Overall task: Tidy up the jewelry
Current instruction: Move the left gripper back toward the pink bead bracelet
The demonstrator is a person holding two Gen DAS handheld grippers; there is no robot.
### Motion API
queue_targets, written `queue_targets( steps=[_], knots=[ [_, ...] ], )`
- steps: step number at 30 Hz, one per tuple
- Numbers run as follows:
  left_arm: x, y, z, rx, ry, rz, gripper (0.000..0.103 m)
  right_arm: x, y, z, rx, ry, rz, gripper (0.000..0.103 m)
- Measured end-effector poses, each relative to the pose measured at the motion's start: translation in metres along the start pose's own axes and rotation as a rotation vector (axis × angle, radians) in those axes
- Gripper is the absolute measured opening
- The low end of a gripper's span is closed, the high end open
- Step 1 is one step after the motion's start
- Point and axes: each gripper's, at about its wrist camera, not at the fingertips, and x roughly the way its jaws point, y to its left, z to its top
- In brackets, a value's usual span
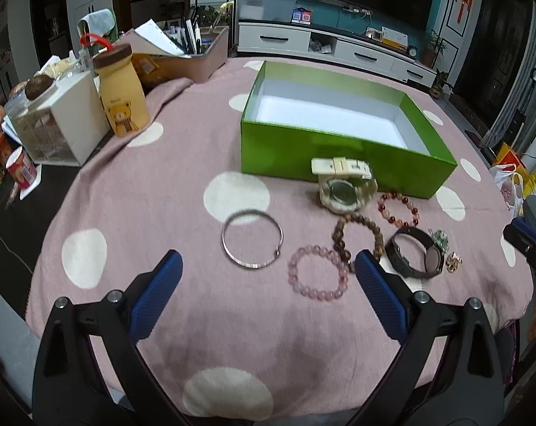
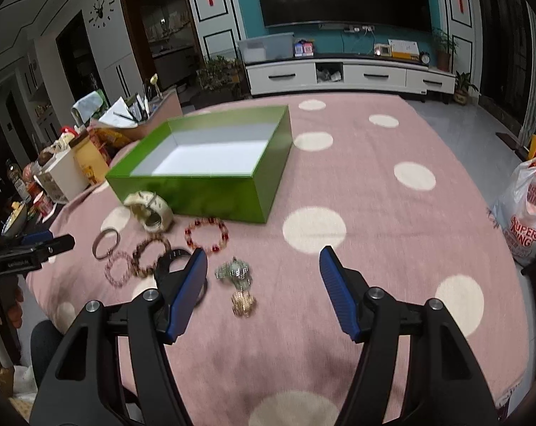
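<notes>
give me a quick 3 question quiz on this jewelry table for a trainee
1. True or false: the green box already holds jewelry.
2. Which lies nearest the box: A) silver bangle B) cream watch C) pink bead bracelet?
3. How do the left gripper and right gripper stand?

Key: 1 false, its inside is bare. 2 B. 3 both open, holding nothing.
</notes>
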Motion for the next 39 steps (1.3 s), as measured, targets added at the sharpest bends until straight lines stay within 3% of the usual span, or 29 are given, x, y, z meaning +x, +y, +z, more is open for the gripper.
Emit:
queue_targets(
  steps=[4, 18, 29, 39],
  knots=[
    [0.004, -0.002, -0.011, -0.004, 0.022, -0.012, 0.098, 0.005, 0.004, -0.016, -0.025, 0.028, 0.012, 0.066],
    [0.034, -0.012, -0.024, -0.022, 0.087, -0.018, 0.076, 0.034, 0.009, -0.037, -0.049, 0.096, 0.022, 0.066],
    [0.055, -0.023, -0.023, 0.006, 0.111, -0.004, 0.051, 0.054, 0.012, -0.037, -0.072, 0.105, 0.016, 0.066],
    [0.062, -0.031, -0.021, 0.042, 0.105, -0.001, 0.044, 0.068, 0.016, -0.035, -0.101, 0.116, 0.010, 0.065]
  ],
)
